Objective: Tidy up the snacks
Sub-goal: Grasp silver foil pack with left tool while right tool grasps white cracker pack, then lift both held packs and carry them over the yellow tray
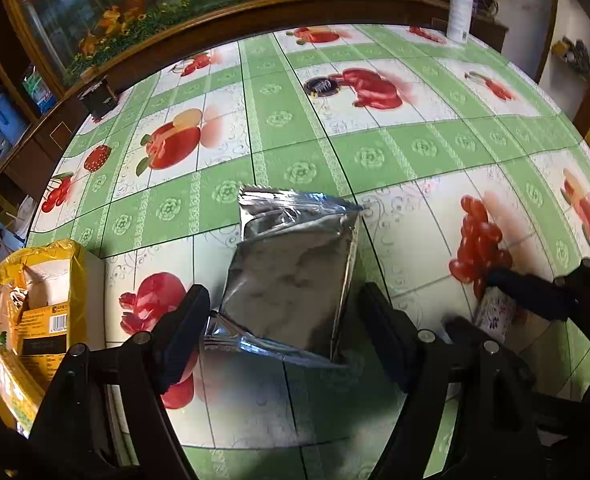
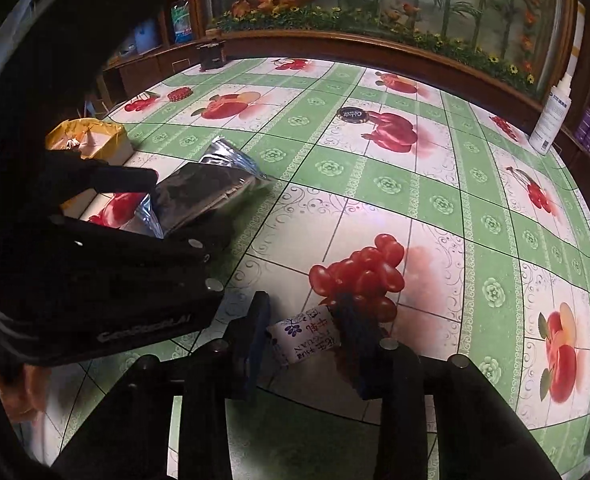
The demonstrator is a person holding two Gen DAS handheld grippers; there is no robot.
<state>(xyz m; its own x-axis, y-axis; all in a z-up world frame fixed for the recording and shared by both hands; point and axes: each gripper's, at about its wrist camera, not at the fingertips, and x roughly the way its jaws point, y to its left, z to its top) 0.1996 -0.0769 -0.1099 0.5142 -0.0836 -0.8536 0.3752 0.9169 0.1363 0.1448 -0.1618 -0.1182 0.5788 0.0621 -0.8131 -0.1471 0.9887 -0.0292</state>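
A silver foil snack pouch (image 1: pixel 295 276) lies on the fruit-patterned tablecloth (image 1: pixel 375 152). My left gripper (image 1: pixel 285 320) is open, its fingers on either side of the pouch's near end. The pouch also shows in the right wrist view (image 2: pixel 203 196), with the left gripper (image 2: pixel 175 216) around it. My right gripper (image 2: pixel 301 332) is shut on a small white snack packet with blue print (image 2: pixel 303 336), low over the table. That packet shows in the left wrist view (image 1: pixel 495 312), in the right gripper (image 1: pixel 499 304).
A white box lined with a yellow bag (image 1: pixel 35 320), holding snack packs, stands at the left table edge; it shows in the right wrist view (image 2: pixel 91 138). A dark round lid (image 1: pixel 322 87), a white bottle (image 1: pixel 461 8) and a small dark box (image 1: pixel 99 98) stand farther back.
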